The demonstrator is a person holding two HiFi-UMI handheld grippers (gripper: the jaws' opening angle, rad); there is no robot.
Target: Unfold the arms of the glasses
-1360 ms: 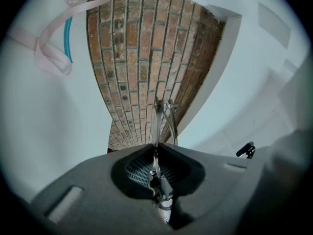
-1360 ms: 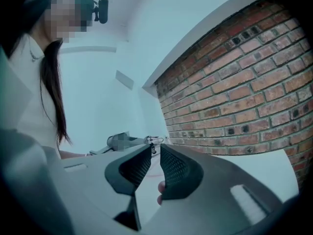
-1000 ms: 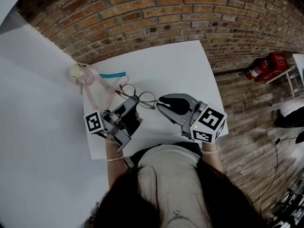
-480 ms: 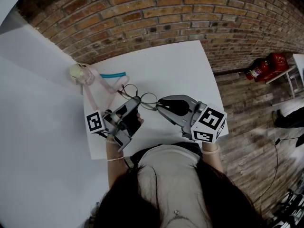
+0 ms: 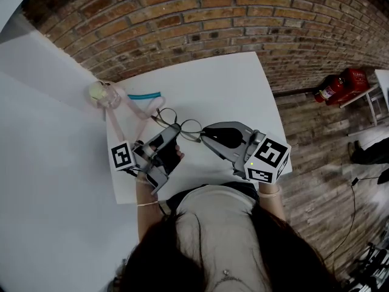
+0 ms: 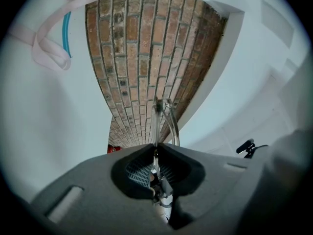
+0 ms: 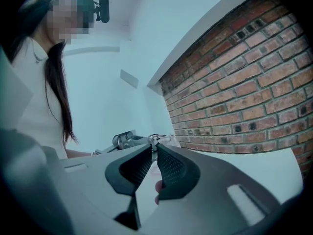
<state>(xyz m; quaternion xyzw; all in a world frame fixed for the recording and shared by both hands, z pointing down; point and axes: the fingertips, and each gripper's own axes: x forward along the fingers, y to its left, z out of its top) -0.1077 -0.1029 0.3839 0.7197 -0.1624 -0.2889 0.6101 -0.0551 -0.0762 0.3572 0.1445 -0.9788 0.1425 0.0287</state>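
I had my left gripper (image 5: pixel 175 128) clamped on the glasses (image 5: pixel 189 126). In the left gripper view its jaws were pressed together on the thin metal frame, and one wire rim stood up just past the tips. My right gripper (image 5: pixel 203 136) faced it from the opposite side. Its jaws were almost touching at the tips, with a thin wire part of the glasses pinched between them; I could not tell which part.

The two sets of tips were very near each other, with the glasses spanning the small gap between them over the white table (image 5: pixel 219 84). I could not tell whether the frame touched the tabletop.

Ahead of the left gripper and off to its left, a pink strap (image 5: pixel 129 104) lay looped on the table. It ran to a small clear object (image 5: pixel 101 93) farther out on that side. A teal cord (image 5: pixel 144 95) lay just beyond the strap.

The brick wall (image 5: pixel 213 17) rose past the table's far edge, ahead of both grippers. Well away to the right of my right gripper, a red fire extinguisher (image 5: pixel 337 85) lay on the wooden floor (image 5: pixel 316 132).
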